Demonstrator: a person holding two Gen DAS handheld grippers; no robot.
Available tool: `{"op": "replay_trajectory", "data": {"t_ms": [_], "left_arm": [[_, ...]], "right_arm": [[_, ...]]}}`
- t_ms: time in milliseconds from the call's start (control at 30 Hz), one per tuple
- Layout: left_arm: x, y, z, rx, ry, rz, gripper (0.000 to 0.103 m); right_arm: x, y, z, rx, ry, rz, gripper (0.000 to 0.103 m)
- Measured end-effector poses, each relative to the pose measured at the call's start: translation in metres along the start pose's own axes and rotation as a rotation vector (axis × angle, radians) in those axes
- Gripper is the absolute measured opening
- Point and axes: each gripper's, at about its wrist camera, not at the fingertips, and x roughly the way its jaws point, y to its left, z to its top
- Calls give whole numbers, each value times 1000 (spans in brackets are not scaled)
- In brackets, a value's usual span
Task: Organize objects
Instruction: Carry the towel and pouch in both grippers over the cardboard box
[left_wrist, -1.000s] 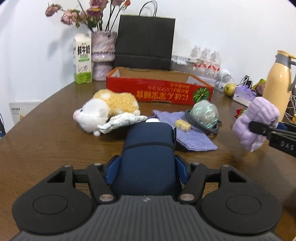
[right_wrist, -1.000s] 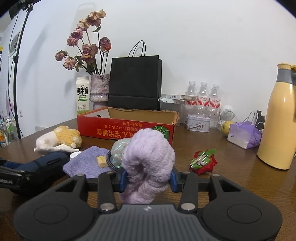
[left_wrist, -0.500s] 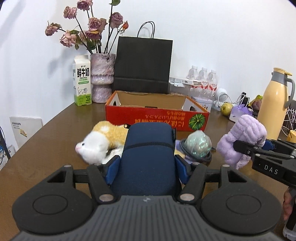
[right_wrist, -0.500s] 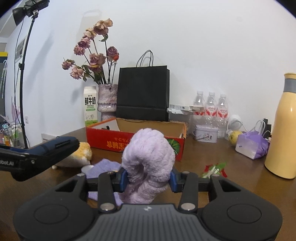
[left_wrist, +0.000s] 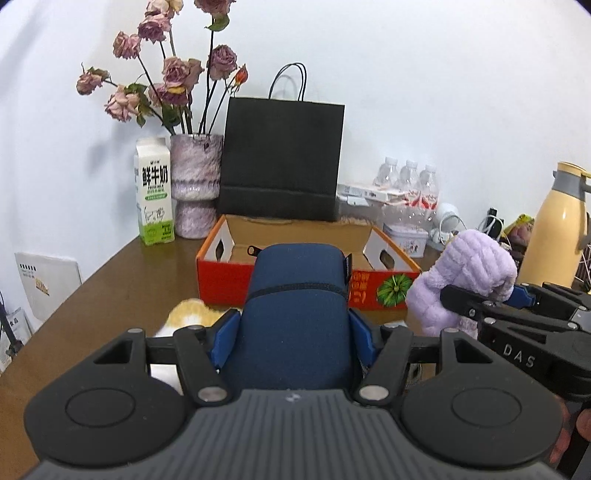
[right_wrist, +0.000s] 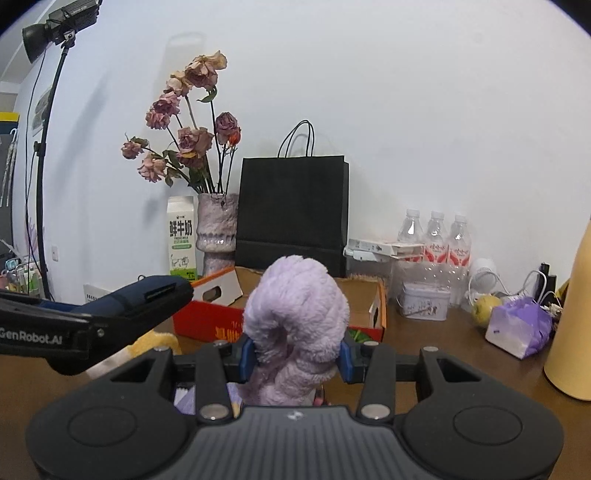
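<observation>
My left gripper (left_wrist: 295, 332) is shut on a dark blue case (left_wrist: 295, 314) and holds it in the air in front of the open red cardboard box (left_wrist: 229, 273). My right gripper (right_wrist: 295, 354) is shut on a fluffy purple towel roll (right_wrist: 295, 310), also lifted, to the right of the case. The towel roll (left_wrist: 461, 280) and the right gripper show at the right of the left wrist view. The case (right_wrist: 147, 299) shows at the left of the right wrist view. An orange-and-white plush toy (left_wrist: 188, 315) lies on the table below, mostly hidden.
Behind the box stand a black paper bag (left_wrist: 280, 158), a vase of dried roses (left_wrist: 194, 184) and a milk carton (left_wrist: 155, 192). Water bottles (right_wrist: 436, 240), a small tin (right_wrist: 424, 306), a purple pouch (right_wrist: 517, 325) and a yellow thermos (left_wrist: 554, 229) are at the right.
Both grippers have risen and moved toward the box with their objects. The plush toy, purple cloth and clear ball on the table have dropped out of sight below them.
</observation>
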Motion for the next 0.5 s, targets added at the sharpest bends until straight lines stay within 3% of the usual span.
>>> {"op": "replay_trajectory", "data": {"t_ms": [500], "left_arm": [[47,-4,44,-28,-35,19,64]], "right_arm": [[57,-5,38,-19,-12,-6,41]]}}
